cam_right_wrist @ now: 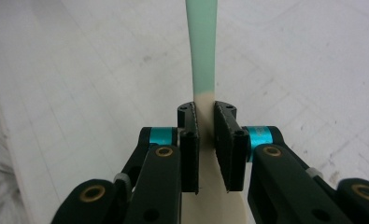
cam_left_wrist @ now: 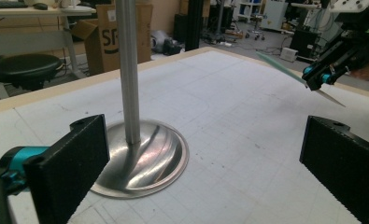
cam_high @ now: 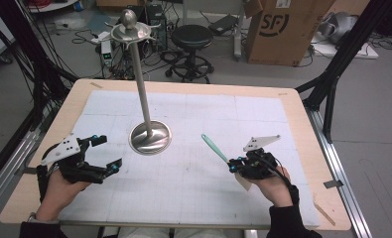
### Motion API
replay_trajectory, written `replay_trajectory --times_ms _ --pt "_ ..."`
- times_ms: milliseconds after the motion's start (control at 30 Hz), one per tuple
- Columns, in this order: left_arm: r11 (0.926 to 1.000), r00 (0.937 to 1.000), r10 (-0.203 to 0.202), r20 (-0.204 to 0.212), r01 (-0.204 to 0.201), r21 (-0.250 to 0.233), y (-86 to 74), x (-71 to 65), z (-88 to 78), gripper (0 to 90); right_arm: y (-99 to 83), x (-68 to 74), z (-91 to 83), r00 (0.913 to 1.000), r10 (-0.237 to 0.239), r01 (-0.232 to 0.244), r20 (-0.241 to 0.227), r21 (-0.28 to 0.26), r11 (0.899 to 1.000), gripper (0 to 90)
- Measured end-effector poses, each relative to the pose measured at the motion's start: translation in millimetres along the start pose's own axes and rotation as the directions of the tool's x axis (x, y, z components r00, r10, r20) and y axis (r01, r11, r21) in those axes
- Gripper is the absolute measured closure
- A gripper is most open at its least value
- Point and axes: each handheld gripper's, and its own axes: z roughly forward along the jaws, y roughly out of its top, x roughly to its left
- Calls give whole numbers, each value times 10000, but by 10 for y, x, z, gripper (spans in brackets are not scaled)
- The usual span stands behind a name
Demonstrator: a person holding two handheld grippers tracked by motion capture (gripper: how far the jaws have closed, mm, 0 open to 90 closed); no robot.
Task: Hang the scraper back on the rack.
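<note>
Between your right fingers (cam_right_wrist: 206,140) sits the slim spatula with a mint-green handle and cream blade (cam_right_wrist: 202,51), pinched close to where green meets cream; the pads are closed on it, and the handle runs straight ahead of them while the cream blade trails back beneath them. From the high view, that right gripper (cam_high: 233,166) holds the spatula off the white gridded mat (cam_high: 193,188) on the surface, with the green end slanting up and toward the polished steel stand with a round dished base and tall pole (cam_high: 150,137). Your left gripper (cam_high: 110,154) rests at the mat's left edge with its fingers (cam_left_wrist: 70,168) spread wide and nothing between them. Just ahead of those open fingers stands the steel base, and the spatula hangs well beyond the right-hand pad in the left gripper view.
</note>
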Motion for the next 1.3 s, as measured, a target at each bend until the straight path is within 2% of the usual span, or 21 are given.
replay_trajectory --times_ms 67,200,267,333,433,467,567,700,733,833,1000,1033,1100,1133,1300 --pt "10000 10000 8 21 -8 -51 12 0 -3 20 6 2 -20 9997 149 -156 -197 -394 9991 804" --pt "9999 10000 41 12 -41 -122 35 0 -11 20 40 49 -20 9991 -44 9 -412 -835 9965 804" --pt "9999 10000 29 23 -29 -115 37 -4 -7 20 60 63 -40 9986 -94 32 -517 -1183 9930 804" --pt "9999 10000 17 13 -17 -113 35 -6 0 20 81 75 -73 9963 -89 -45 -859 -1546 9880 804" --pt "10000 10000 49 26 -49 -50 29 -13 6 20 138 107 -127 9941 -407 235 -1005 -1663 9858 804" --pt "10000 10000 63 23 -63 -16 24 -20 11 20 160 118 -143 9946 -370 192 -965 -1792 9836 804" --pt "10000 10000 87 37 -88 27 16 -35 10 20 247 133 -163 9947 -504 286 -895 -2298 9728 804" --pt "9999 9999 104 27 -104 -47 22 -40 -11 20 397 186 -163 9948 -736 520 -703 -2707 9612 805" --pt "10000 10000 70 20 -70 -60 22 -40 -15 20 435 193 -159 9937 -815 568 -772 -2802 9583 806" --pt "10000 10000 53 -8 -53 -66 15 -35 -24 20 540 200 -145 9932 -791 499 -849 -3030 9517 807" --pt "10000 10000 32 -19 -32 -81 8 -20 -40 20 679 192 -133 9933 -724 345 -905 -3651 9303 807" --pt "10000 10000 38 -37 -38 -75 9 -19 -45 20 706 185 -123 9916 -725 280 -1073 -3691 9290 806" --pt "10000 10000 27 -40 -27 -92 8 -19 -51 20 753 184 -108 9934 -785 410 -838 -3798 9241 806" --pt "10000 10000 11 -34 -11 -89 6 -21 -54 20 775 177 -99 9927 -760 342 -937 -3857 9220 806" --pt "10000 10000 25 -59 -25 -60 1 -17 -62 20 892 177 -73 9915 -798 278 -1024 -4333 9008 806"
